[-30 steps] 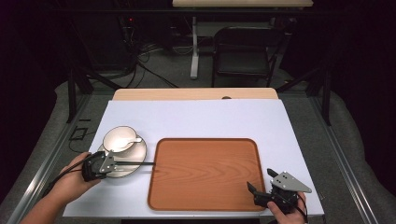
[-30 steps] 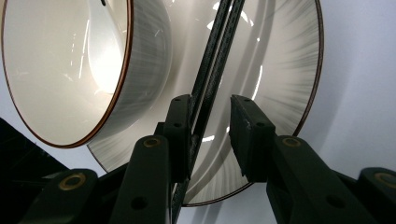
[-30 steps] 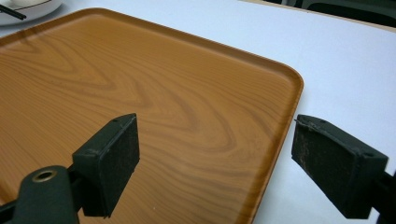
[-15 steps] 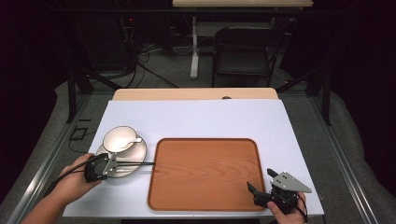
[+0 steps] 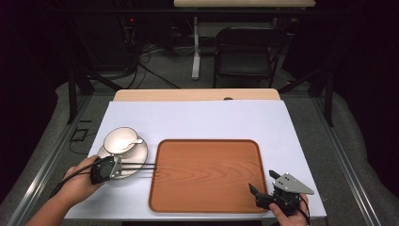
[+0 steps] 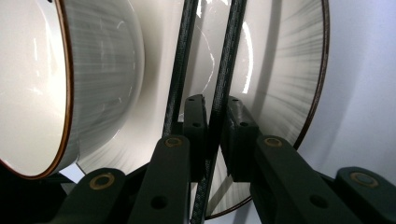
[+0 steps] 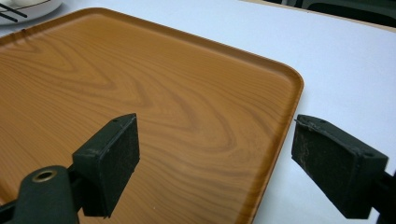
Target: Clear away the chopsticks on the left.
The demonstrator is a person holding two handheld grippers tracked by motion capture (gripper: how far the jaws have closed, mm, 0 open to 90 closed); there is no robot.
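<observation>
High view: one tray point(image 5: 207, 174), one cup point(image 5: 120, 140), two chopsticks point(image 5: 139, 165).

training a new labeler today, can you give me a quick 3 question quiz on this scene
1. True or false: the left hand-held gripper is shut on the chopsticks, which lie across the saucer.
2. Multiple choice: what lies in the bowl? A) a white spoon B) a fork C) a tea bag
3. Fill in: the open right hand-held gripper straddles the near right edge of the ____.

Key: 1 true; 2 A; 3 wooden tray
</observation>
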